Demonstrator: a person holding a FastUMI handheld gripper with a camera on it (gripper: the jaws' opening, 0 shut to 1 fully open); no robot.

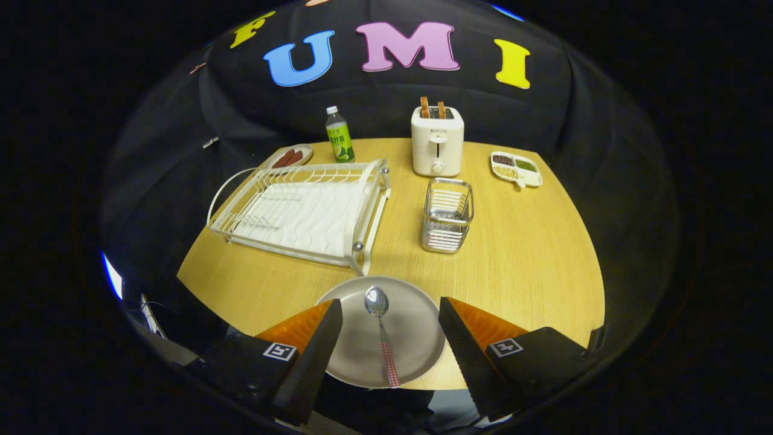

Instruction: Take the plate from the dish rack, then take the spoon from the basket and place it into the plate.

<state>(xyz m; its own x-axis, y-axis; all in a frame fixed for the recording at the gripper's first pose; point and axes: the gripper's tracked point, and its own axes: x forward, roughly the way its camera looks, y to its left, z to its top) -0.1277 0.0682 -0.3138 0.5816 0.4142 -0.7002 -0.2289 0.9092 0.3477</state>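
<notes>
The toaster [437,142] has a small brand word on its front, looks like "SUPOR". The green bottle [339,135] label has characters, too tiny to read.

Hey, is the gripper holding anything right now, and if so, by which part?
Nothing is held. The gripper is open, its fingers apart on either side of the round grey plate, where the metal spoon with the red checked handle lies untouched.
</notes>
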